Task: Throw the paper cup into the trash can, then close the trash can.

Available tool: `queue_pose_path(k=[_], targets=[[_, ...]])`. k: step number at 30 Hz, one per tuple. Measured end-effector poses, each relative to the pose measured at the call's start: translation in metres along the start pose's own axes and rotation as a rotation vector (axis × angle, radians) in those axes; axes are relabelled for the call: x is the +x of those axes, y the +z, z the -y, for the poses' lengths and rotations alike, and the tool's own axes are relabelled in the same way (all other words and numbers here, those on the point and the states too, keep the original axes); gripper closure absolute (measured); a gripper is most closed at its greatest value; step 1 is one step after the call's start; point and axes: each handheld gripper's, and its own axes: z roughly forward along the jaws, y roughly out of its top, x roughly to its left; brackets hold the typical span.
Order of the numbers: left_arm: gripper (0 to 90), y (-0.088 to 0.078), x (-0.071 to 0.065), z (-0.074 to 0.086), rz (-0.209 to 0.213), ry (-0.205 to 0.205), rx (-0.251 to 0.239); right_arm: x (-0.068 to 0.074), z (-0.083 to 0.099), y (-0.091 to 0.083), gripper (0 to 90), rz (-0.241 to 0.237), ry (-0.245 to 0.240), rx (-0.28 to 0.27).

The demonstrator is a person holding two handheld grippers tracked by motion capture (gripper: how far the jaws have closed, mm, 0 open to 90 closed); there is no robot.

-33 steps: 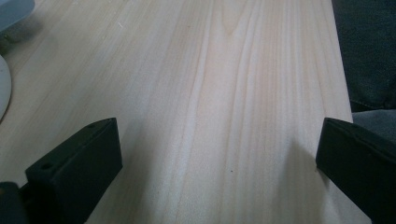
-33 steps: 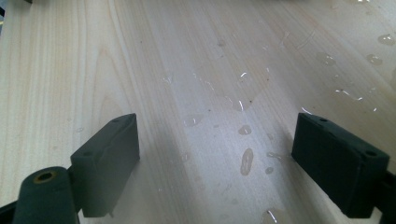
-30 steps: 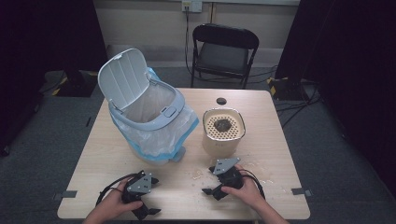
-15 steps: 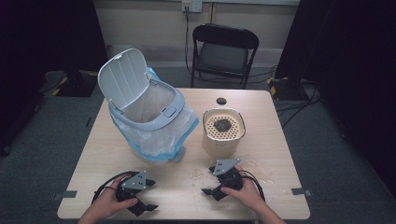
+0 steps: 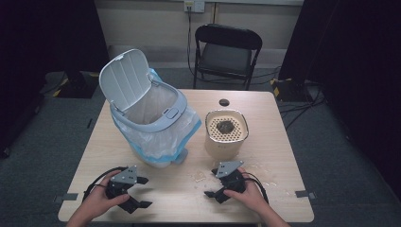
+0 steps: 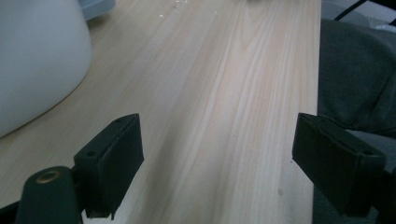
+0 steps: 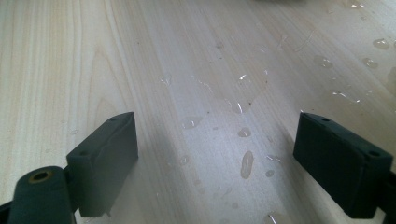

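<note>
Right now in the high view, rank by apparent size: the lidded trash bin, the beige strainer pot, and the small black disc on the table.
1. Trash bin, clearly largest.
2. Beige strainer pot.
3. Small black disc, smallest; it lies farther from the camera, but the gap is too big to matter.

Studio-like recording room, black curtains (image 5: pixel 47 38), folding chair (image 5: pixel 228 52), carpet floor (image 5: pixel 56 137)

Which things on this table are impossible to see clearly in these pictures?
- Dark lump in the beige strainer pot, high view: too small to identify.
- Bottom of the white bin, high view: hidden by its own rim and bag.
- Small dark disc, high view: too small to name.
- White bin, left gripper view: cut off by the left edge.
</note>
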Motion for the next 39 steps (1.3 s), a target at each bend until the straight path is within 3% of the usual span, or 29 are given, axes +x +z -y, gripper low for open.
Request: queue_pose_path(k=[8, 24, 26, 34, 39], targets=[[16.0, -0.026, 0.003, 0.000, -0.013, -0.050, 0.005, 0.000, 0.000, 0.000, 13.1, 0.002, 0.001, -0.001], [16.0, -0.072, 0.014, -0.005, -0.101, -0.141, -0.027, 0.001, 0.000, 0.000, 13.1, 0.007, 0.009, -0.002], [16.0, -0.077, 0.016, -0.008, -0.113, -0.138, -0.012, 0.001, 0.000, 0.000, 13.1, 0.007, 0.011, -0.002], [16.0, -0.103, 0.023, -0.020, -0.143, -0.160, -0.045, 0.002, 0.000, 0.000, 13.0, 0.007, 0.012, -0.002], [16.0, -0.117, 0.028, -0.031, -0.165, -0.168, -0.037, 0.001, 0.000, 0.000, 12.9, 0.006, 0.010, -0.002]])
